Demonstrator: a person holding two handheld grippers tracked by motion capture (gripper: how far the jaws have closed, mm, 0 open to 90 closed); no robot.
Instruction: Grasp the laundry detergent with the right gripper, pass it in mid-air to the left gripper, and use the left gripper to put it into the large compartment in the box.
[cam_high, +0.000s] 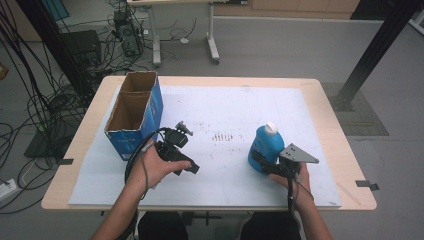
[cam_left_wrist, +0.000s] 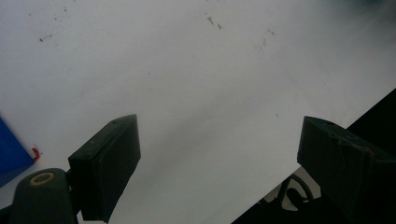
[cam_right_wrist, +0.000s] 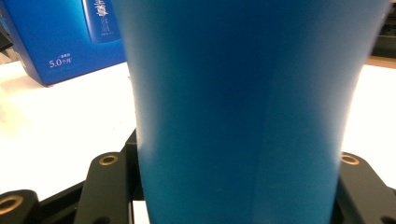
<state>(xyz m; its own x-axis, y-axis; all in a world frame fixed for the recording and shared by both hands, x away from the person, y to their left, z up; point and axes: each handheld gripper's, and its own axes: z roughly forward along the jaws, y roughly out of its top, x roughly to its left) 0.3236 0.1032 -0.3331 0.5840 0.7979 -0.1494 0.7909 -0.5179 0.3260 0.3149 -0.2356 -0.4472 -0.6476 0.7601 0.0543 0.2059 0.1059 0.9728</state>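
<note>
Right gripper pinches the blue bottle, which stands upright on the white worktop. Left gripper, jaws spread, holds nothing beside the cardboard box.

Blue bottle with white cap, gripped at right by black gripper under a grey plate. Blue cardboard box at far left, brown inside, white lettering on its side. White sheet, speckled with dark marks, over pale wooden table. Black left gripper.
</note>
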